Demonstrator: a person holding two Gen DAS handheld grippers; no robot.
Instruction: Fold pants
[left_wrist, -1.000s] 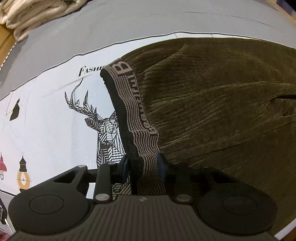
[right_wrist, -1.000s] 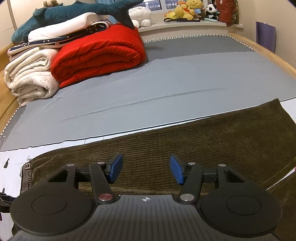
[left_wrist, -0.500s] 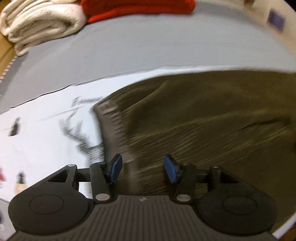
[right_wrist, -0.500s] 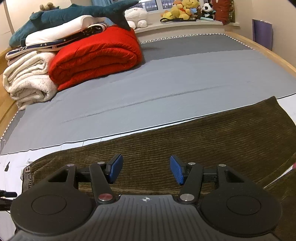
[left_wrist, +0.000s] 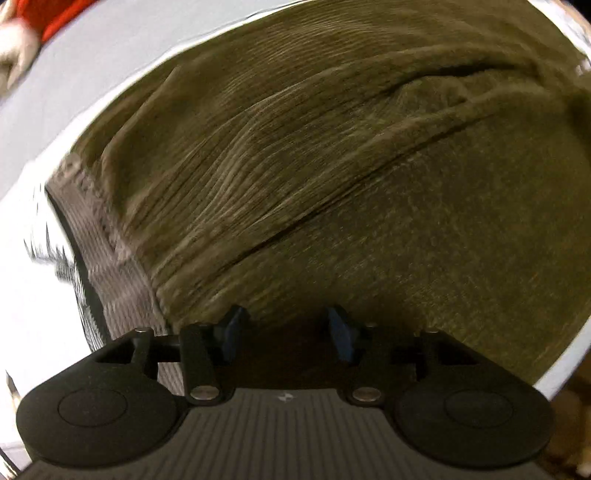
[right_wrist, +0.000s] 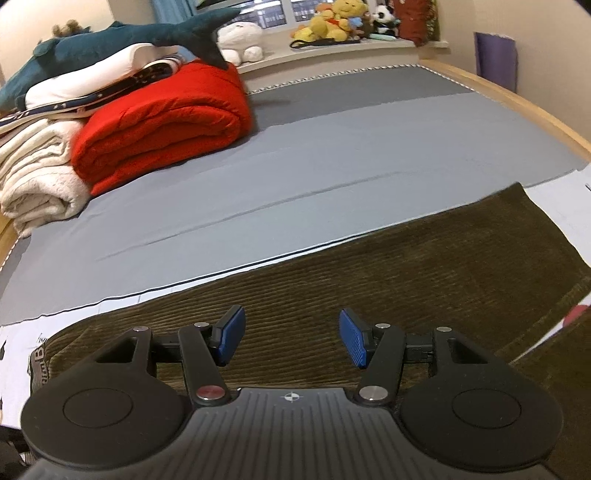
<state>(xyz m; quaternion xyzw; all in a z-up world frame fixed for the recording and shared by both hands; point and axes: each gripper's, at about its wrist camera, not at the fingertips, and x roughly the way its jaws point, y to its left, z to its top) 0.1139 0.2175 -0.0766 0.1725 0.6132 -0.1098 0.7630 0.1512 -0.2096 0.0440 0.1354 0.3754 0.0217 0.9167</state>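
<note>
Pants (right_wrist: 369, 280) lie lengthwise along the bed's (right_wrist: 332, 155) near edge. Left gripper (left_wrist: 286, 332), just opened, hovers empty beside the waistband (left_wrist: 110, 266); right gripper (right_wrist: 291, 338) hovers mid-leg, fingers apart.

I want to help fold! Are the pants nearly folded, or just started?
Just started, it seems. Done: the brown corduroy pants lie spread on the bed, one long crease running across them. In hand: nothing; the left tongs, just opened, hover above the fabric, and the right tongs stand open too. Left: folding them up small.
</note>
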